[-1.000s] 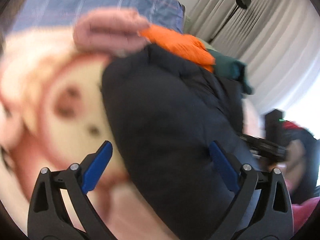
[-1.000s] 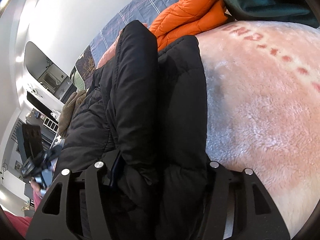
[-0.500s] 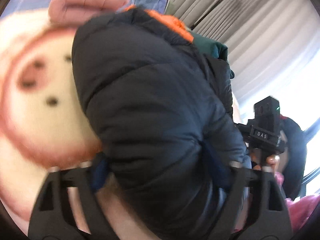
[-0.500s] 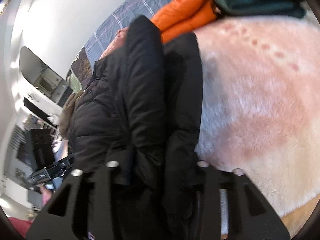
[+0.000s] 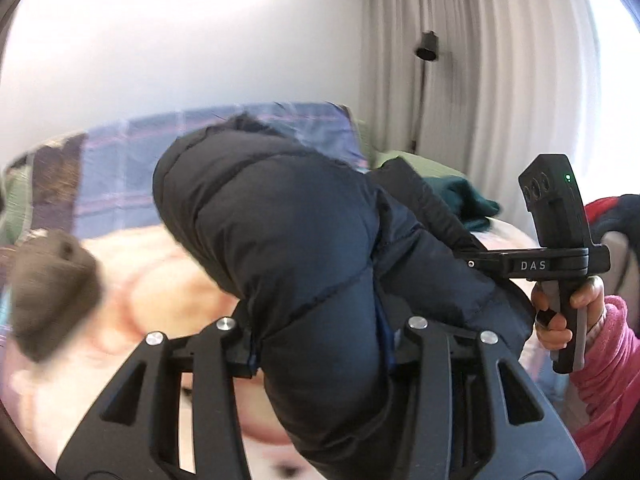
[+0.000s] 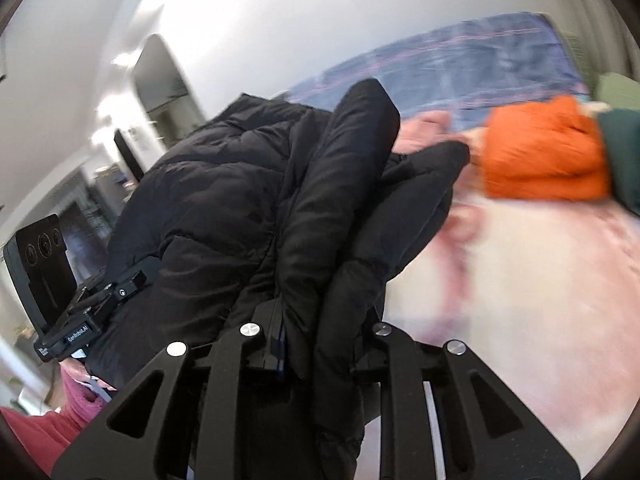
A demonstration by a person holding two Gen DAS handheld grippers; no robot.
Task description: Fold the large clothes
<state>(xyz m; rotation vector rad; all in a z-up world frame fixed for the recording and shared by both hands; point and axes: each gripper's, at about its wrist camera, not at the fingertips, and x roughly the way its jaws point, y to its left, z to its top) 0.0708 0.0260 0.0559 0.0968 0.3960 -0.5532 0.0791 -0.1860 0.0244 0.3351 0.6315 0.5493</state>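
On the left of the left wrist view, a blurred brown lump (image 5: 48, 288) is lying on the pink blanket (image 5: 160, 292) that is covering the bed, with a blue plaid cover (image 5: 132, 172) showing behind it. In the middle, the left hand-held gripper (image 5: 320, 356) is clamping a thick fold of the black puffer jacket (image 5: 288, 232), its jaws pressing into the padding from both sides, and the jacket is hanging lifted above the blanket. Further right, a dark green garment (image 5: 464, 196) is sitting behind the jacket, and at the right edge a hand in a pink sleeve is holding the right hand-held gripper's handle. In the right wrist view, the other gripper's black camera housing is showing at the left edge, then the black puffer jacket (image 6: 224, 216) is bulging across the centre, where the right hand-held gripper (image 6: 320, 344) is pinching a bunched ridge of it between closed jaws. To the right, a folded orange jacket (image 6: 544, 152) is resting on the pink blanket (image 6: 520, 300), just beside a dark green garment (image 6: 624, 156).
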